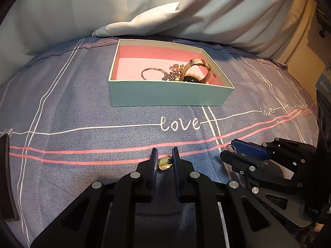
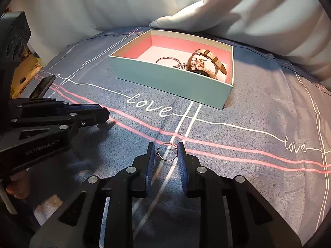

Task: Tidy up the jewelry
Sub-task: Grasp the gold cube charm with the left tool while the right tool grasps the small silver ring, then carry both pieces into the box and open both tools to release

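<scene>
A teal box with a pink inside (image 1: 165, 95) (image 2: 175, 80) stands on the bed. It holds a watch with a tan strap (image 1: 196, 70) (image 2: 209, 62), a thin bangle (image 1: 152, 73) (image 2: 167, 59) and a tangle of chain jewelry (image 1: 172, 74). My left gripper (image 1: 164, 155) is closed on a small gold piece (image 1: 164, 164) low over the sheet. My right gripper (image 2: 166, 148) is closed on a thin silver ring (image 2: 167, 152), which stands between the pads just above the sheet. The right gripper also shows in the left wrist view (image 1: 244, 155), and the left gripper in the right wrist view (image 2: 91, 113).
The bed sheet (image 1: 82, 103) is blue-grey with white and pink lines and "love" lettering. White pillows or bedding (image 1: 144, 10) lie behind the box. A dark device (image 2: 12, 39) stands at the bed's left edge, another at the right edge (image 1: 323, 107).
</scene>
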### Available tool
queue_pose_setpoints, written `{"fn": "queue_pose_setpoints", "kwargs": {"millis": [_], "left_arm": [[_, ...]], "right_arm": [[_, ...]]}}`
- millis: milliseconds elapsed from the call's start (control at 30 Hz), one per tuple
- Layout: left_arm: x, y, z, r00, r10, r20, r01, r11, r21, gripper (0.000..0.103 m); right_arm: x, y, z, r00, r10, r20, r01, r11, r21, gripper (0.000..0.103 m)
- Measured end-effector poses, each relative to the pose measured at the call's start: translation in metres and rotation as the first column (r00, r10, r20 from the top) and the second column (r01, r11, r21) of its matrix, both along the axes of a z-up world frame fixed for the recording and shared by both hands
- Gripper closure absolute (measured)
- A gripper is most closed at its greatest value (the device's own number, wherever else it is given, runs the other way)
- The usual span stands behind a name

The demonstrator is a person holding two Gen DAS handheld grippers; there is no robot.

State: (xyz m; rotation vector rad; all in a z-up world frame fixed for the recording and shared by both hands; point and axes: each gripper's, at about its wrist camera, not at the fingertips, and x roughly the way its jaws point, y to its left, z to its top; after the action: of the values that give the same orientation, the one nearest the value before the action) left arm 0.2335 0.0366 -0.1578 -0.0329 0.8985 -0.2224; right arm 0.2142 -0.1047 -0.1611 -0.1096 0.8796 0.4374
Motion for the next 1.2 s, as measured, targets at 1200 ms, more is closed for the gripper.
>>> {"fn": "queue_pose_setpoints", "kwargs": {"millis": [1200], "left_arm": [[0.175, -0.013, 0.065, 0.994, 0.093, -0.051, -0.090, 0.995, 0.043, 0.089]], "right_arm": [[0.154, 0.021, 0.064, 0.999, -0.029, 0.037, 0.031, 0.998, -0.053, 0.080]]}}
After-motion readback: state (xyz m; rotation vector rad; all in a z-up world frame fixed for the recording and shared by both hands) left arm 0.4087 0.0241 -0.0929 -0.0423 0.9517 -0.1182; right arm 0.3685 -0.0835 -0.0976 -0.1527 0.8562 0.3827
